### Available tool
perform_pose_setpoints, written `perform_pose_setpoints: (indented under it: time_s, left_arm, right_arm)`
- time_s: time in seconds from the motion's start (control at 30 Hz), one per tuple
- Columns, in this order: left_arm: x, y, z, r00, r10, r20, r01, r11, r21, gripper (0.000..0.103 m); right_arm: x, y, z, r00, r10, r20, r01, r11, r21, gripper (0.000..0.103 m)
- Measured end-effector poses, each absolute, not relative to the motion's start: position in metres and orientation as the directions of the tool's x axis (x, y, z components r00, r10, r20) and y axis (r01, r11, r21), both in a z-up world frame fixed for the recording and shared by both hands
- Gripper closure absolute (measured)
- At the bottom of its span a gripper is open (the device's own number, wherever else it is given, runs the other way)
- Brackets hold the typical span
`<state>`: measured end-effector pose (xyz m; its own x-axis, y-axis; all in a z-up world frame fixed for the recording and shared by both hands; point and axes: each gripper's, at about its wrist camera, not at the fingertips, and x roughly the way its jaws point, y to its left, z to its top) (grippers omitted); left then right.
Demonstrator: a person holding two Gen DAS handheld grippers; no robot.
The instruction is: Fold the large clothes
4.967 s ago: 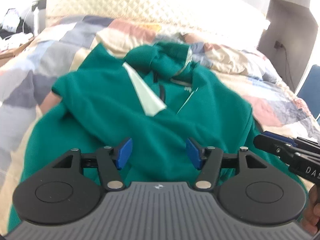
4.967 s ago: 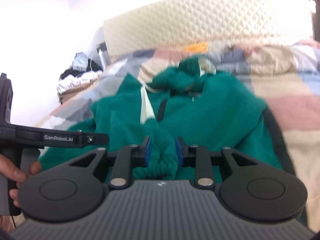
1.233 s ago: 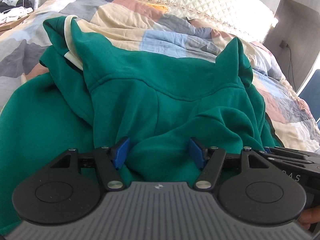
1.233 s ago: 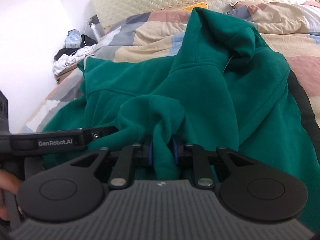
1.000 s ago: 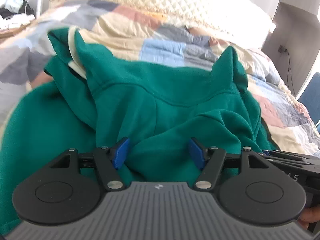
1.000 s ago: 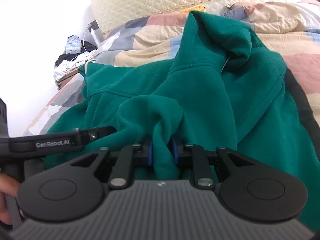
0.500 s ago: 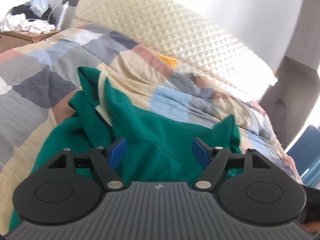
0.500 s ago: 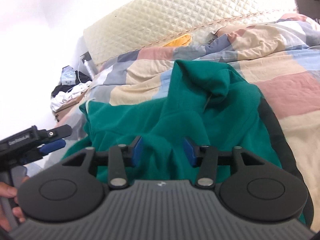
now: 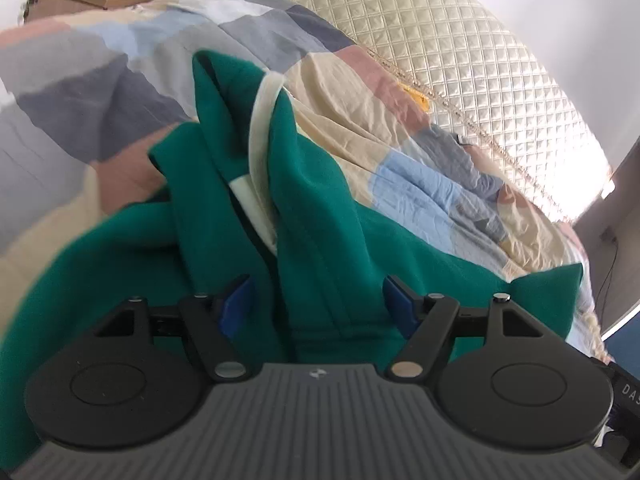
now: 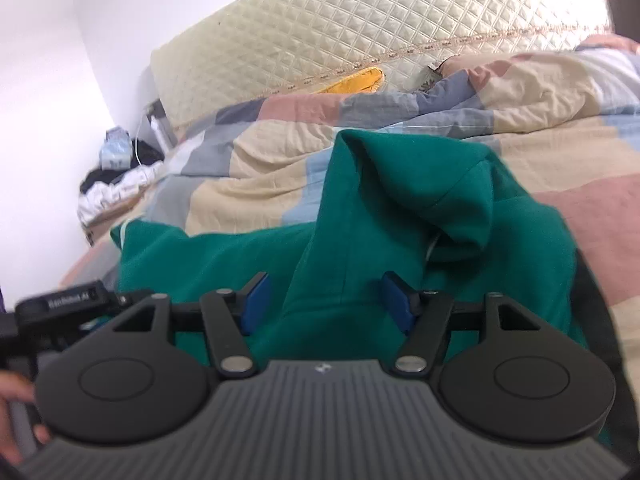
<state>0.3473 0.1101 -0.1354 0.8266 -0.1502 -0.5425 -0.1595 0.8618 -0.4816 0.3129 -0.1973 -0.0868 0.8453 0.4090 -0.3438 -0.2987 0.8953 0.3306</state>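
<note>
Bulky green fleece hoodie (image 9: 328,216) is lying rumpled across the patchwork quilt (image 10: 540,152). Left gripper (image 9: 316,308) is standing wide, gripping nothing. Right gripper (image 10: 326,302) has just been opening, cloth between but unpressed. Risk: the 2 loose folds are likely slumping apart unpinned.

A patchwork quilt (image 10: 400,140) lies below a quilted cream headboard (image 10: 360,20).
</note>
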Motion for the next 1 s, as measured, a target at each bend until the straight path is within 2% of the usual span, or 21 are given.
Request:
perform_pose_setpoints:
  time_s: [0.07, 0.17, 0.2, 0.27, 0.37, 0.4, 0.47, 0.57, 0.67, 0.87, 1.0]
  left_arm:
    - [0.354, 0.104, -0.138, 0.837, -0.159, -0.524, -0.114, 0.885, -0.451, 0.049]
    - [0.358, 0.098, -0.141, 0.846, -0.148, -0.513, -0.077, 0.917, -0.391, 0.059]
    - [0.360, 0.098, -0.141, 0.846, -0.157, -0.510, -0.058, 0.923, -0.379, 0.061]
    - [0.363, 0.103, -0.142, 0.854, -0.180, -0.489, -0.023, 0.924, -0.381, 0.069]
    - [0.360, 0.108, -0.136, 0.865, -0.203, -0.459, -0.005, 0.911, -0.412, 0.076]
    - [0.357, 0.109, -0.132, 0.874, -0.211, -0.438, 0.007, 0.906, -0.422, 0.078]
    - [0.351, 0.112, -0.122, 0.888, -0.219, -0.405, 0.008, 0.887, -0.462, 0.084]
    - [0.340, 0.119, -0.108, 0.908, -0.237, -0.346, 0.026, 0.855, -0.519, 0.085]
    - [0.335, 0.112, -0.102, 0.910, -0.234, -0.343, 0.034, 0.865, -0.500, 0.085]
    - [0.339, 0.095, -0.122, 0.867, -0.178, -0.465, -0.025, 0.918, -0.397, 0.085]
    - [0.343, 0.088, -0.147, 0.832, -0.135, -0.538, -0.087, 0.926, -0.367, 0.084]
  right_arm:
    - [0.323, -0.194, -0.088, 0.852, 0.399, -0.339, -0.289, 0.898, 0.331, 0.039]
    - [0.333, -0.192, -0.091, 0.868, 0.357, -0.345, -0.268, 0.922, 0.280, 0.042]
    - [0.337, -0.193, -0.094, 0.872, 0.336, -0.356, -0.252, 0.932, 0.260, 0.054]
    - [0.346, -0.202, -0.099, 0.871, 0.309, -0.382, -0.224, 0.942, 0.250, 0.071]
    - [0.351, -0.223, -0.103, 0.846, 0.366, -0.387, -0.211, 0.897, 0.388, 0.081]
    - [0.348, -0.223, -0.100, 0.849, 0.368, -0.380, -0.216, 0.897, 0.386, 0.085]
    - [0.337, -0.220, -0.088, 0.870, 0.361, -0.336, -0.241, 0.906, 0.349, 0.087]
    - [0.320, -0.223, -0.070, 0.891, 0.373, -0.257, -0.276, 0.896, 0.347, 0.087]
    - [0.315, -0.225, -0.068, 0.901, 0.351, -0.256, -0.267, 0.913, 0.309, 0.087]
    - [0.332, -0.233, -0.106, 0.859, 0.333, -0.389, -0.198, 0.917, 0.347, 0.086]
    - [0.336, -0.231, -0.129, 0.853, 0.319, -0.413, -0.183, 0.924, 0.336, 0.084]
